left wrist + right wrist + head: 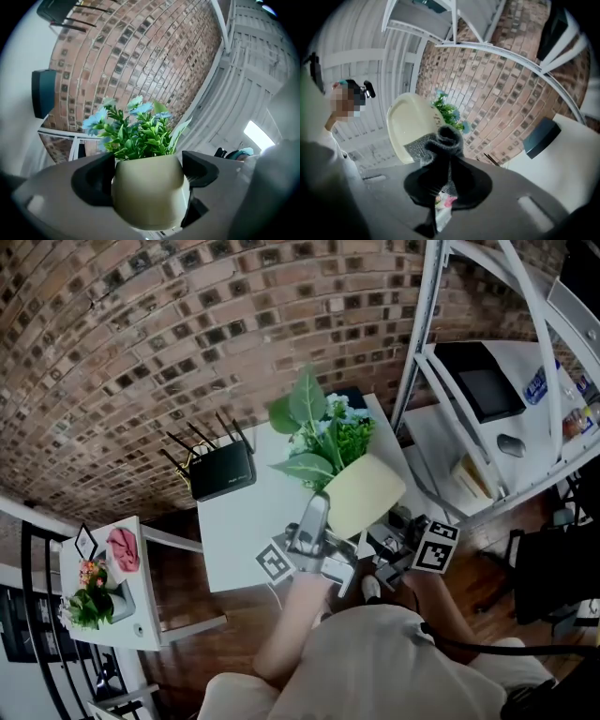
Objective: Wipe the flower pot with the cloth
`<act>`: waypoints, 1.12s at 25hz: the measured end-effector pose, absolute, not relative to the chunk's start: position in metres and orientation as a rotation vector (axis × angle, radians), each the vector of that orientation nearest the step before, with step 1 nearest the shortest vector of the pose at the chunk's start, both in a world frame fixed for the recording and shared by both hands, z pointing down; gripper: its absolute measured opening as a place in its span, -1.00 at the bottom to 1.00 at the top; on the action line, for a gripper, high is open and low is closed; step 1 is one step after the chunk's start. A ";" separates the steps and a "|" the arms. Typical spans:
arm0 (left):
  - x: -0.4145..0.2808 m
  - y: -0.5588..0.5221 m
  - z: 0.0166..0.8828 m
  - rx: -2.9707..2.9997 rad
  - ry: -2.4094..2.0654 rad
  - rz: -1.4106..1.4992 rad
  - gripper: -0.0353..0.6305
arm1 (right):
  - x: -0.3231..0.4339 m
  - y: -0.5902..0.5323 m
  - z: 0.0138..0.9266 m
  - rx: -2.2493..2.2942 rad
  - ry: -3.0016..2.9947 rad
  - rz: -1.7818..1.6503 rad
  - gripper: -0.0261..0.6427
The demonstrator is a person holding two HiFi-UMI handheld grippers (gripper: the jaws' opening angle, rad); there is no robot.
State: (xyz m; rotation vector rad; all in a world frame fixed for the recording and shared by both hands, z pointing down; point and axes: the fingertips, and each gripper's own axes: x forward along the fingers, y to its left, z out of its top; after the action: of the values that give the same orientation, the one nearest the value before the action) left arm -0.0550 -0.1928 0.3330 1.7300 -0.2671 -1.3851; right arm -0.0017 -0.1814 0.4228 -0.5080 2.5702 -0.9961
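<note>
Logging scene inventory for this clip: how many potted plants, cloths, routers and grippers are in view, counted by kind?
Potted plants: 2 (cream pot, small pot)
Cloths: 2 (grey cloth, pink cloth)
Routers: 1 (black router)
Grippers: 2 (left gripper, right gripper)
Total: 7

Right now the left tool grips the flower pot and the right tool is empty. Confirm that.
Not quite: the right tool is not empty. It is shut on a grey cloth, as the right gripper view shows. The left tool does grip the flower pot.
</note>
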 end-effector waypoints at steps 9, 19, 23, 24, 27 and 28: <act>-0.056 -0.199 0.349 1.842 -0.466 -1.297 0.53 | -0.008 -0.170 0.440 -0.696 3.015 -0.698 -0.92; -0.064 -0.211 0.371 1.950 -0.668 -1.165 0.53 | -0.037 -0.132 0.420 -0.415 3.163 -0.540 -0.91; -0.072 -0.215 0.387 1.955 -0.774 -1.134 0.52 | -0.039 -0.125 0.415 -0.379 3.169 -0.508 -0.91; -0.074 -0.216 0.391 1.961 -0.808 -1.117 0.52 | -0.038 -0.124 0.411 -0.375 3.162 -0.505 -0.91; -0.079 -0.218 0.403 1.983 -0.908 -1.058 0.52 | -0.038 -0.122 0.396 -0.387 3.141 -0.469 -0.91; -0.080 -0.218 0.407 1.996 -0.940 -1.032 0.52 | -0.037 -0.123 0.391 -0.401 3.130 -0.450 -0.91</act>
State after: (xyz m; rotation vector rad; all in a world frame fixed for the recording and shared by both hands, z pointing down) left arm -0.0799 -0.2179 0.4069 1.9957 -0.9402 -1.0321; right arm -0.0370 -0.1228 0.3909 -0.4007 3.1295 -0.4501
